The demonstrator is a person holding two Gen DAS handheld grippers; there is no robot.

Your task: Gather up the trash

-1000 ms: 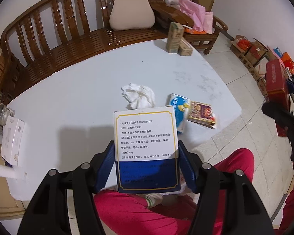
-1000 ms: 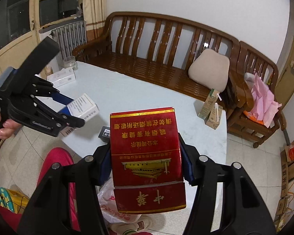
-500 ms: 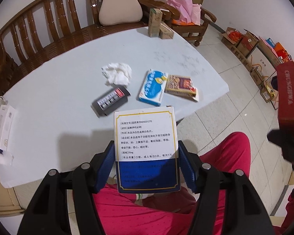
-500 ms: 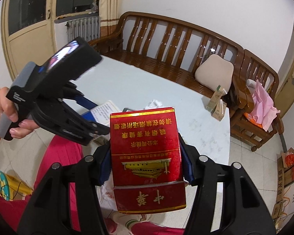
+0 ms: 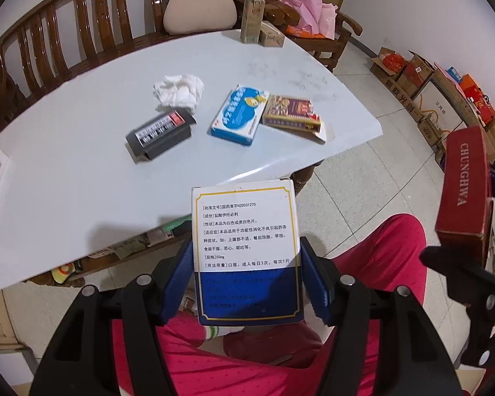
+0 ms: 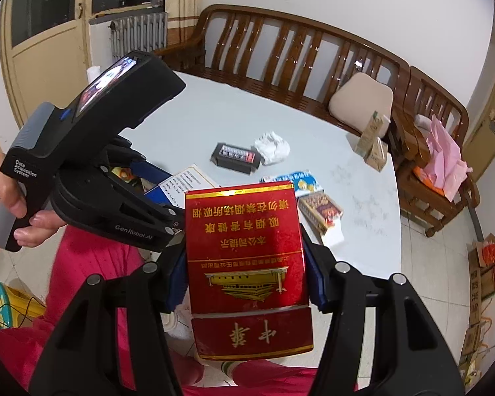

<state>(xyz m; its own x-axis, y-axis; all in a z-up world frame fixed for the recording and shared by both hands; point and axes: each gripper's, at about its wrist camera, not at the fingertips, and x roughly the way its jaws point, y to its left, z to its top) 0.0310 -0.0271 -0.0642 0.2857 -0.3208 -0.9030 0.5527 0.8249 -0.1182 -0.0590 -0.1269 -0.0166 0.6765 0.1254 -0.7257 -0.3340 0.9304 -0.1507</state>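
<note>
Off the near edge of the pale blue tabletop (image 5: 66, 171), above the person's red-trousered lap (image 5: 373, 264), both tools carry a load: the left gripper (image 5: 246, 269) is clamped on a white-and-blue medicine carton (image 5: 244, 231), the right gripper (image 6: 246, 279) on a red-and-gold cigarette pack (image 6: 247, 264). This looks like the carry-off step, each piece lifted clear and headed for a bin that no view shows. Next comes lowering both over that container and parting the jaws, one at a time so the tools do not knock. Four pieces wait near the tabletop's middle: a crumpled white tissue (image 5: 178, 90), a black flat box (image 5: 160, 132), a blue-and-white carton (image 5: 239, 115) and a brown patterned pack (image 5: 292, 112) by the right edge.
</note>
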